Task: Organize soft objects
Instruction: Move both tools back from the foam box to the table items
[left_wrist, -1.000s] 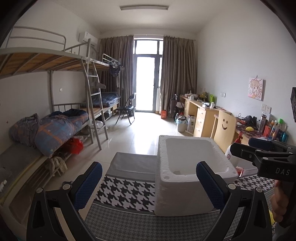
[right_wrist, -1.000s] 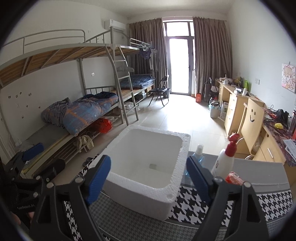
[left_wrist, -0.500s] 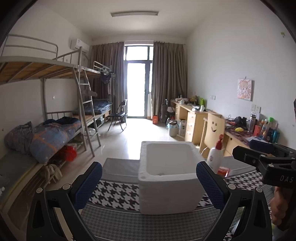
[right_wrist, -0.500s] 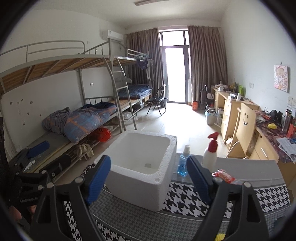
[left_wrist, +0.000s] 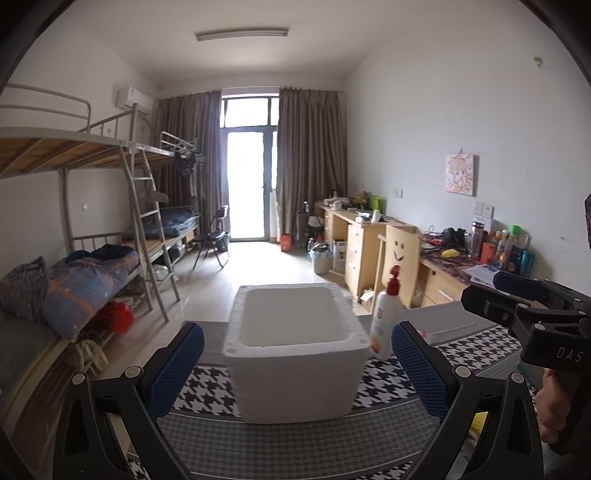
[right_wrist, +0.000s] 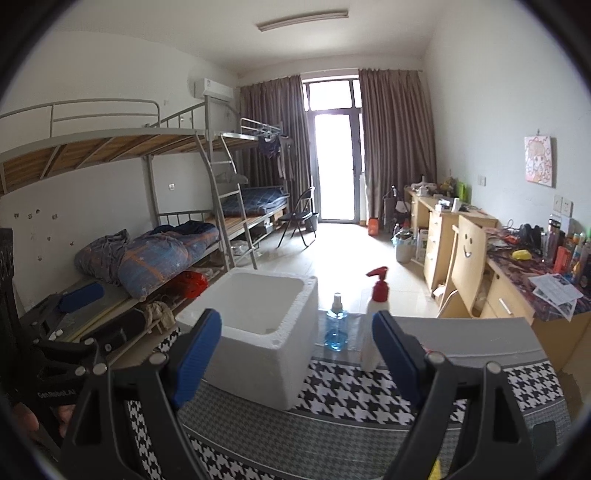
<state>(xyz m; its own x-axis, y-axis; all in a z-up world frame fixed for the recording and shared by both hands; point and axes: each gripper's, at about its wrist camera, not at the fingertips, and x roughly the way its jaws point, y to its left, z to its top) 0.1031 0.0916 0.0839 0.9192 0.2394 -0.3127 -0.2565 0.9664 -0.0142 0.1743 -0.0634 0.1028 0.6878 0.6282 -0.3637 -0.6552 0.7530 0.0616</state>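
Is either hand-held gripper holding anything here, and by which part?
Nothing is held. The left hand-held gripper and right hand-held gripper are both open and empty, facing the foam box.

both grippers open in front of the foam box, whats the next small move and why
Probably tilt both views down toward the near table edge. The left gripper and right gripper are open and hold nothing, the white foam box looks empty, and no soft object is clearly in view, only a yellow sliver low down.
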